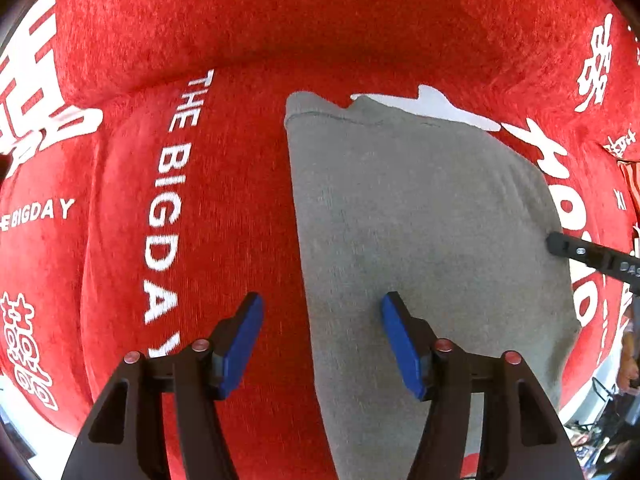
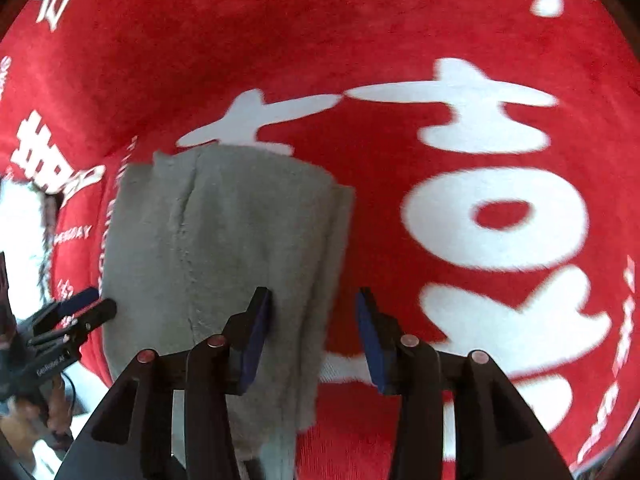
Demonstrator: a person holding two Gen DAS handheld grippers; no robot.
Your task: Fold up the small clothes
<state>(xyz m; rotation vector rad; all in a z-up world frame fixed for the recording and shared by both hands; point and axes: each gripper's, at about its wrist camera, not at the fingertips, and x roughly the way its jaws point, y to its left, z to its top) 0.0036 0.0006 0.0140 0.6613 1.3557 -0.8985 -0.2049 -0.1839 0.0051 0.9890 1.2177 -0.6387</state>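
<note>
A grey garment (image 1: 420, 216) lies folded flat on a red cloth with white lettering (image 1: 224, 200). It also shows in the right wrist view (image 2: 224, 248). My left gripper (image 1: 322, 304) is open and straddles the garment's left edge, one finger over the red cloth, one over the grey fabric. My right gripper (image 2: 314, 300) is open and straddles the garment's right edge. The right gripper's tip shows in the left wrist view (image 1: 560, 246) at the garment's right edge. The left gripper shows in the right wrist view (image 2: 86, 306) at the garment's left edge. Neither holds anything.
The red cloth (image 2: 440, 208) covers the whole surface and rises into a padded ridge at the back (image 1: 320, 40). A person's hand and cables (image 1: 628, 368) show past the cloth's lower right edge.
</note>
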